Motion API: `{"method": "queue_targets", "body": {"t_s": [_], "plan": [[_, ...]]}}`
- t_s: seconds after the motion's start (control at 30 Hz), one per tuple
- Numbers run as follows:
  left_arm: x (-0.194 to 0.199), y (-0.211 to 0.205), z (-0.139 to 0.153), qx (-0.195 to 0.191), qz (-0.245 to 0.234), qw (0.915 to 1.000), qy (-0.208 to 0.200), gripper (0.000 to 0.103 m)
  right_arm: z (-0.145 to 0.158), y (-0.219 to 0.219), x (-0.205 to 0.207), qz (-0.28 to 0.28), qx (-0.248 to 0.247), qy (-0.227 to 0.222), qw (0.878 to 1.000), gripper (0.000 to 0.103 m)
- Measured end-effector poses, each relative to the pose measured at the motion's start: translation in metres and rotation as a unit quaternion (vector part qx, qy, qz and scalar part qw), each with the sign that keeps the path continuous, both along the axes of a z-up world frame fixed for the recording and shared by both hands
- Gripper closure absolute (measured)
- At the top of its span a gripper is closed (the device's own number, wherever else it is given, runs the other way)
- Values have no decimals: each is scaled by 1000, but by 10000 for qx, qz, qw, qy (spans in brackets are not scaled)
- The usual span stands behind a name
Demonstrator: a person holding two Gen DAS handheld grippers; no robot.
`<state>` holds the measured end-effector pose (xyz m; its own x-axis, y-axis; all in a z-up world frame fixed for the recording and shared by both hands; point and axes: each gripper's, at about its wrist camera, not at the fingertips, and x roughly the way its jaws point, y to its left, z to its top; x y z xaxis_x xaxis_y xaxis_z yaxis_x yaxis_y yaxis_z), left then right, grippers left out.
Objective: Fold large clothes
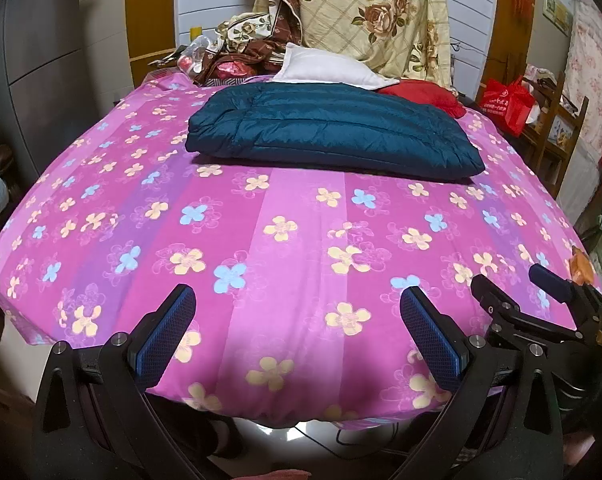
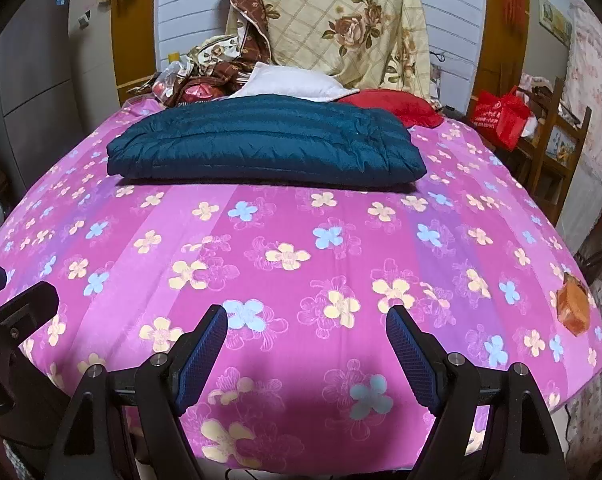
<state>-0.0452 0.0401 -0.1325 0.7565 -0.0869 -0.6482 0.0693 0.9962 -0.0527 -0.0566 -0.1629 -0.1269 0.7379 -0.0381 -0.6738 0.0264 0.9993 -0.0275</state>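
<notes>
A dark teal quilted down jacket (image 1: 333, 128) lies folded into a thick rectangle on the far half of the bed; it also shows in the right wrist view (image 2: 265, 144). My left gripper (image 1: 297, 300) is open and empty, low over the bed's near edge, well short of the jacket. My right gripper (image 2: 307, 320) is open and empty too, held beside the left one at the near edge. The right gripper shows at the right of the left wrist view (image 1: 541, 292). Part of the left gripper shows at the left edge of the right wrist view (image 2: 9, 292).
The bed has a pink flowered sheet (image 1: 301, 240). A white pillow (image 1: 325, 66), a red cushion (image 1: 425, 94) and piled floral bedding (image 1: 381, 12) sit at the head. A red bag (image 1: 507, 104) rests on a wooden rack at right. An orange packet (image 2: 573, 308) lies near the bed's right edge.
</notes>
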Motion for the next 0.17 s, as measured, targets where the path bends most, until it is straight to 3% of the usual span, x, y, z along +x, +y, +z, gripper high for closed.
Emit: {"method": "queue_targets", "body": {"t_s": [0.17], "plan": [[1,0,-2,20,-24,10000,48,1,-3,-2,1,3,11,58,10000,23]]}}
